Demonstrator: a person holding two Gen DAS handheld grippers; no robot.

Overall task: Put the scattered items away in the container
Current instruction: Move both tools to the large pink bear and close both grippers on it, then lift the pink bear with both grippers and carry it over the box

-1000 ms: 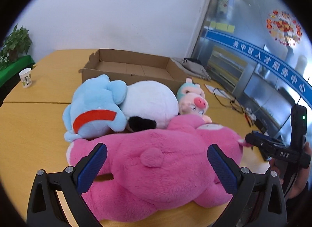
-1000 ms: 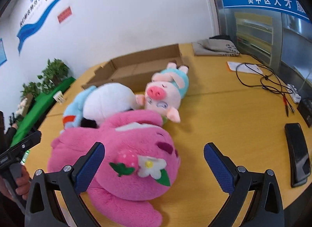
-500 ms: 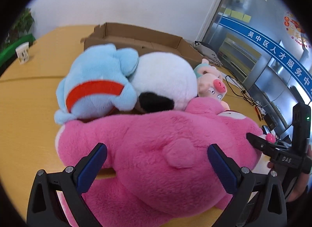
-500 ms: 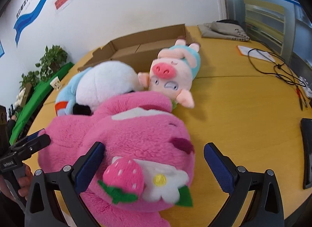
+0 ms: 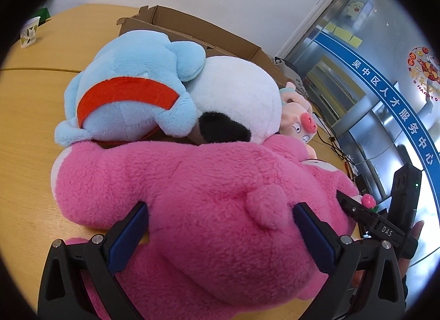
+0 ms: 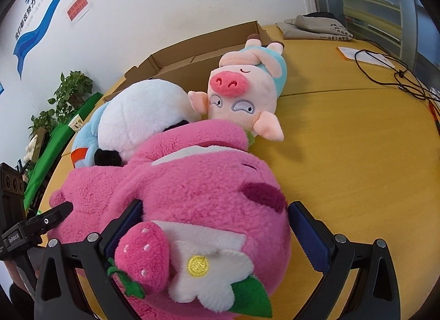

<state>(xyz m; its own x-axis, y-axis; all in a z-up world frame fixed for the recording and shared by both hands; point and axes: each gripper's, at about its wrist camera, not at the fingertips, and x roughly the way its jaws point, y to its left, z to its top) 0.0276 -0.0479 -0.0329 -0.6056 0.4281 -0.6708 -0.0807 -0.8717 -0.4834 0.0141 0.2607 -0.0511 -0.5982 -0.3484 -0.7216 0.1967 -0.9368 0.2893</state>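
Observation:
A big pink plush bear [image 5: 198, 188] lies on the yellow table, and it also shows in the right wrist view [image 6: 198, 188]. My left gripper [image 5: 220, 232] is open, its blue pads on either side of the bear's body. My right gripper [image 6: 214, 232] is open around the bear's head, by its strawberry and flower. Behind the bear lie a light-blue plush with a red collar [image 5: 132, 94], a white plush [image 5: 236, 94] and a pig plush [image 6: 244, 94]. The open cardboard box [image 6: 192, 58] stands behind them.
A paper cup [image 5: 29, 31] stands at the far left of the table. Black cables [image 6: 390, 72], a paper and a grey folded bag [image 6: 316, 27] lie at the far right. Green plants [image 6: 66, 94] stand beyond the table's left edge.
Both grippers have moved forward and down onto the pink bear, which now fills the gap between each pair of open fingers. The plush toys have not moved.

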